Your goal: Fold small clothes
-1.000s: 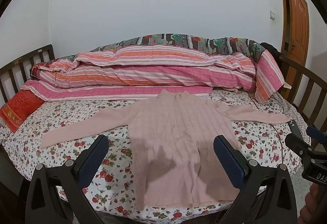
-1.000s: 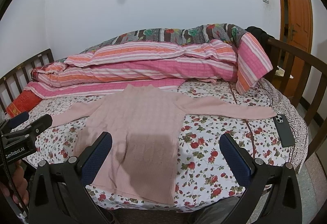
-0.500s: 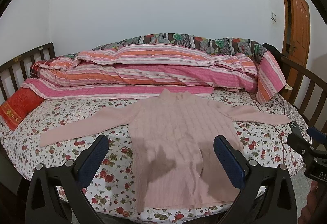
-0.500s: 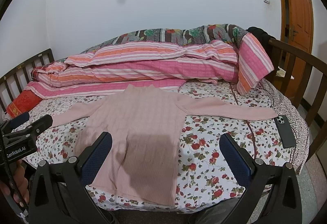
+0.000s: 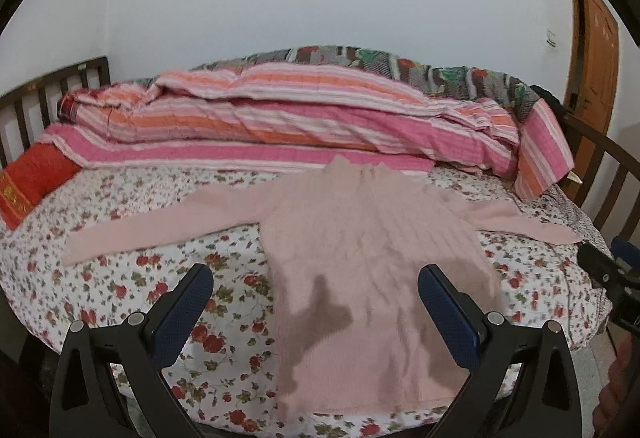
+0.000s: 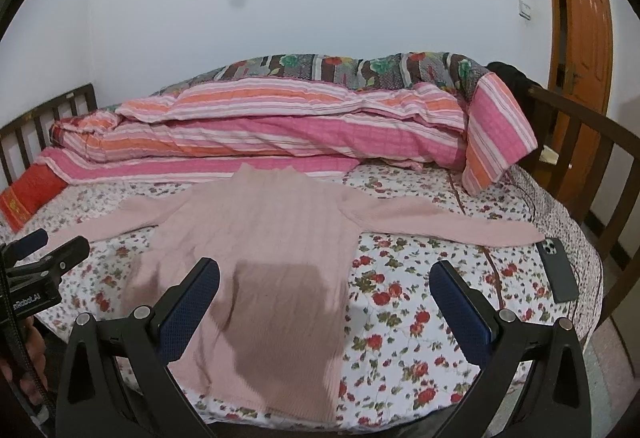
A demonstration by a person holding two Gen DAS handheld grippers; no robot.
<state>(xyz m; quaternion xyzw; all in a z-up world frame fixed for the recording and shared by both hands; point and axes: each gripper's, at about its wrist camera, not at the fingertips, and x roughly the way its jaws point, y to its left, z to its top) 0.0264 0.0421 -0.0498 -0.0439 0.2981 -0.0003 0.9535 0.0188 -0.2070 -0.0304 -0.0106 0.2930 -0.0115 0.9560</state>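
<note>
Pink cable-knit sweater (image 5: 372, 262) spread flat, sleeves out, on the floral bedsheet (image 5: 140, 278): soft, light, limp and stretchy, best pinched at a sleeve cuff or hem corner, with left tool (image 5: 316, 314) and right tool (image 6: 324, 310) both agape, holding nothing.

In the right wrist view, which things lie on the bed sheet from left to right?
Red pillow → pink sweater → dark phone.
</note>
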